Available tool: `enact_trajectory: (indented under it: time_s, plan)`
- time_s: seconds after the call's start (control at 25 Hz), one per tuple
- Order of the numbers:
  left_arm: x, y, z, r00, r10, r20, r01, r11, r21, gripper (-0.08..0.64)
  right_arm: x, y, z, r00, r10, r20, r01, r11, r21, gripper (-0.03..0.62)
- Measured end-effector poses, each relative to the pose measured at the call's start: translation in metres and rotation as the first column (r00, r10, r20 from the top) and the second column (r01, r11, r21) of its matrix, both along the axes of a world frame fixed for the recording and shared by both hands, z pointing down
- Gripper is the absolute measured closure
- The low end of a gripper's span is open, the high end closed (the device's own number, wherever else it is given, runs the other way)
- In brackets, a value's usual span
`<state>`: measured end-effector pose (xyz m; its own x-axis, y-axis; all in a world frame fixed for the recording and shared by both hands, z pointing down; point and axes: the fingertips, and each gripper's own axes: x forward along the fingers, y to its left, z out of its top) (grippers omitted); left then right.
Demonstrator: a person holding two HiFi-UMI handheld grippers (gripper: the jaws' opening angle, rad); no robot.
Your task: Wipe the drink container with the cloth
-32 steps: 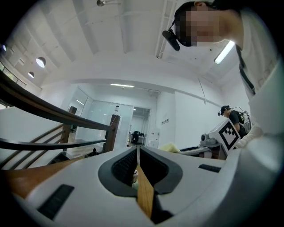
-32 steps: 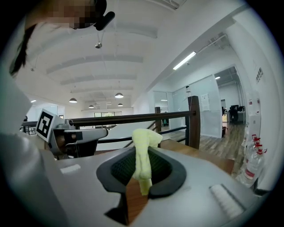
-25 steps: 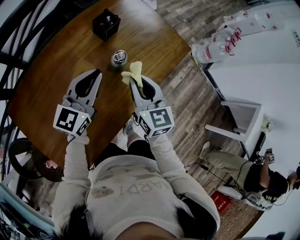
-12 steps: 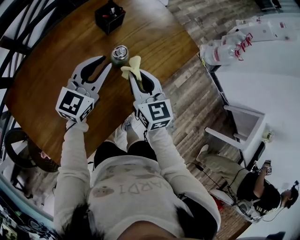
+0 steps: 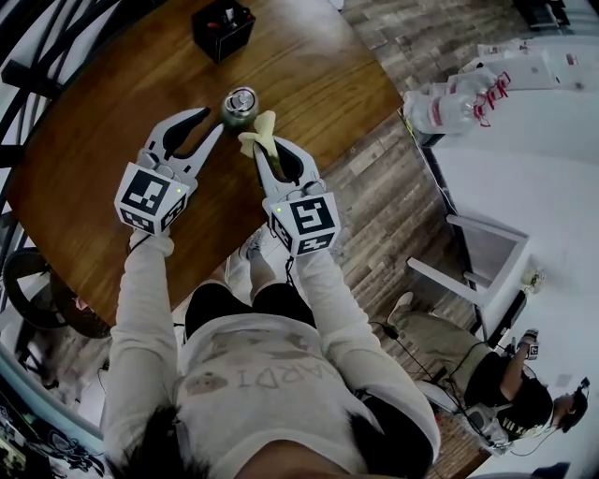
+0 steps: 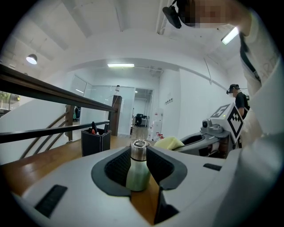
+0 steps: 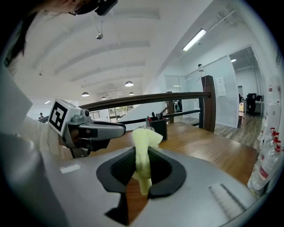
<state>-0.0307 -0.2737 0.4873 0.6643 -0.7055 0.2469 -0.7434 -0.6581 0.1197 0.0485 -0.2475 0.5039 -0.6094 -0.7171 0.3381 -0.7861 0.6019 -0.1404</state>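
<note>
- The bottle [image 5: 240, 105] stands upright on the wooden table [image 5: 314, 79], between the black box [image 5: 223, 26] and the near edge.
- The left gripper [image 5: 211, 123] is spread wide, just before the bottle.
- The right gripper [image 5: 266, 157] pinches the yellow cloth [image 5: 262, 136] nearby.

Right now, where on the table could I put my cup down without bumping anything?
The bare wood left of the left tool, out to the table edge, is free. So is the stretch right of the drink container, nearer than the black holder. It is crowded around the container, where the right tool holds the cloth close beside it.
</note>
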Motion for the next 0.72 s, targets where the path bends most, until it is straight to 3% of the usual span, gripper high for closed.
enact_trajectory:
  time_s: [0.2, 0.48, 0.72]
  plan:
    - [-0.003, -0.007, 0.0, 1.0, -0.004, -0.004, 0.004, 1.0, 0.02, 0.471, -0.007, -0.004, 0.008, 1.0, -0.011, -0.008, 0.011, 1.0, -0.008, 0.526]
    - [-0.006, -0.019, -0.011, 1.0, 0.0, -0.022, 0.002, 0.999, 0.05, 0.543, -0.015, -0.008, 0.012, 1.0, -0.019, -0.018, 0.019, 1.0, -0.009, 0.526]
    - [0.012, -0.031, -0.019, 0.997, 0.072, -0.003, -0.072, 0.996, 0.061, 0.554, -0.014, -0.012, 0.017, 1.0, -0.02, -0.019, 0.02, 1.0, -0.016, 0.526]
